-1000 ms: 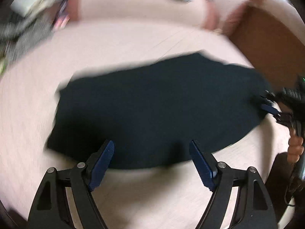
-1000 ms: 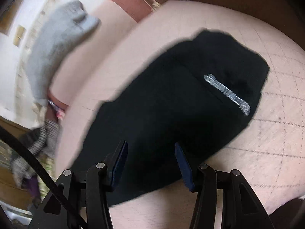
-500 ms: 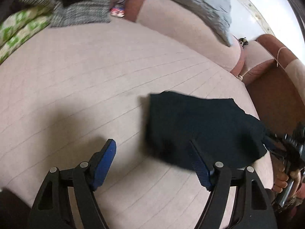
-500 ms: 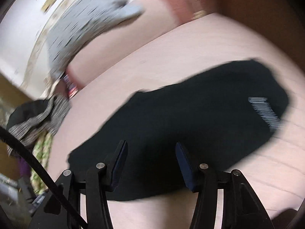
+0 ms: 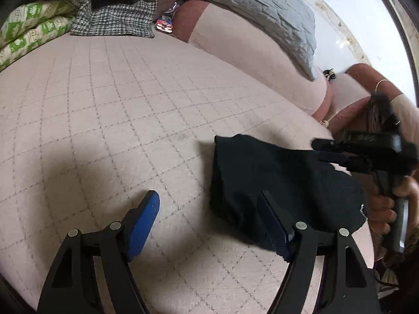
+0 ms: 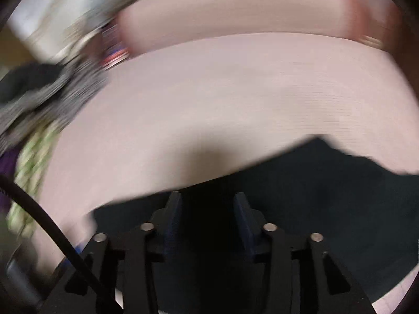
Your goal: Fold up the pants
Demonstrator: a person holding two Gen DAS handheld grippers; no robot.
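The black pants [image 5: 275, 172] lie as a folded bundle on the pink quilted surface [image 5: 117, 104], at the right of the left wrist view. My left gripper [image 5: 209, 196] hangs open over the surface; its right finger is in front of the bundle's left edge and nothing is between the pads. A hand holds my right gripper [image 5: 318, 150] above the bundle's right part. In the blurred right wrist view, the right gripper [image 6: 207, 196] points down at the pants [image 6: 314, 196]. Its jaws stand apart and are closing. Whether cloth lies between them is too dark to tell.
A houndstooth cloth [image 5: 112, 13] and green-and-white bedding [image 5: 28, 31] are piled at the far left. A grey quilted cushion [image 5: 248, 7] leans on the pink backrest [image 5: 248, 52]. Bare surface stretches left of the pants.
The left wrist view swung left, so the pants slid from its middle to its right. The right gripper rose from the pants' right edge to above them; its view swept fast across the cloth.
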